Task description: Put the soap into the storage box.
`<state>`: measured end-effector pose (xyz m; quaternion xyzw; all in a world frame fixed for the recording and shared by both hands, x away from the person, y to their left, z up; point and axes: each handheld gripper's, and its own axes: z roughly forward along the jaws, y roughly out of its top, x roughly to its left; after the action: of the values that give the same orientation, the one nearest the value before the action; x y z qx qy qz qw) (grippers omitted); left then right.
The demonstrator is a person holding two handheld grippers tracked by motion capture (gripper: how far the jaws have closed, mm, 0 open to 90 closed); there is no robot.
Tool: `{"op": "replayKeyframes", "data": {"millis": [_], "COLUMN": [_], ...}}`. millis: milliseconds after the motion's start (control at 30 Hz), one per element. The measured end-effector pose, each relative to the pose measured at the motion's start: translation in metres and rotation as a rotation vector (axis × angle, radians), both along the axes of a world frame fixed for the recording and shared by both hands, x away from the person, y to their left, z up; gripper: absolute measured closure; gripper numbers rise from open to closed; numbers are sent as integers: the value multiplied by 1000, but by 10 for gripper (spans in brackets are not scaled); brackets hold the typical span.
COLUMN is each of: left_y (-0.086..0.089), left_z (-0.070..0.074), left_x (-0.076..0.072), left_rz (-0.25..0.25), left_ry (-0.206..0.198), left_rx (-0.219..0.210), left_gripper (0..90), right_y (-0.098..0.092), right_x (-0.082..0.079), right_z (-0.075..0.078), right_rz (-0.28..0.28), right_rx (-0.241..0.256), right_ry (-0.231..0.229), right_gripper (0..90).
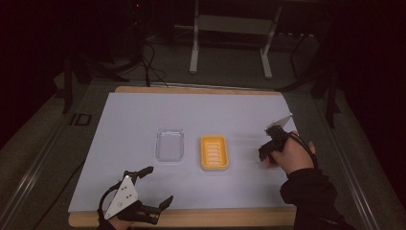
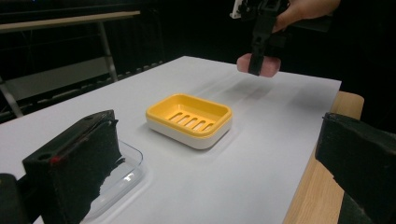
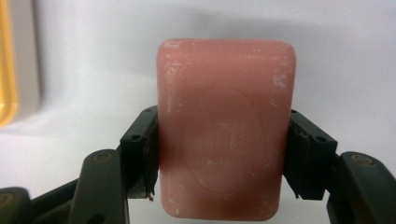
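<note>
A pink bar of soap sits between the two black jaws of my right gripper, which press on its long sides. From the left gripper view the soap hangs low over the white sheet, right of the yellow soap dish. The dish has a slotted yellow insert in a white base and holds nothing. My left gripper rests at the table's front left, jaws wide apart and holding nothing.
A clear plastic tray lies just left of the soap dish. The white sheet covers a wooden table. Behind the table stand a metal frame and trailing cables in the dark.
</note>
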<state>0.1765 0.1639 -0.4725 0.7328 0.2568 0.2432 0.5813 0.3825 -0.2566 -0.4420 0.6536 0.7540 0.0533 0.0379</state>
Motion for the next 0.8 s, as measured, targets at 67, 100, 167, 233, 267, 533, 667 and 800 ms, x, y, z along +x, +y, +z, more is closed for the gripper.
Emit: {"op": "replayKeyframes", "data": {"millis": [67,100,167,233,267,533,667,800], "left_y": [0,0,0,0,0,0,0,0], "left_z": [0,0,0,0,0,0,0,0], "left_x": [0,0,0,0,0,0,0,0], "left_rz": [0,-1,-5,-6,-6,-8,-6,-6], "left_ry": [0,0,3,3,3,4,1,0], "left_rx": [0,0,-1,2,1,4,3,5], "left_gripper": [5,5,5,5,5,5,5,5], "right_y": [4,6,12,17,20,45,59,73], "right_x": [0,1,1,2,3,6,8,8], "right_z": [4,6,12,16,18,30,32,36], "right_rz": [4,6,14,15,21,27,42,57], "right_rx": [0,-3,-5,-2,-2,17,20,28], "right_ry": [-10,-7,-30,-37,-36,-31,-31,-27], "right_gripper": [377,378,378,377,378,378,378,378]}}
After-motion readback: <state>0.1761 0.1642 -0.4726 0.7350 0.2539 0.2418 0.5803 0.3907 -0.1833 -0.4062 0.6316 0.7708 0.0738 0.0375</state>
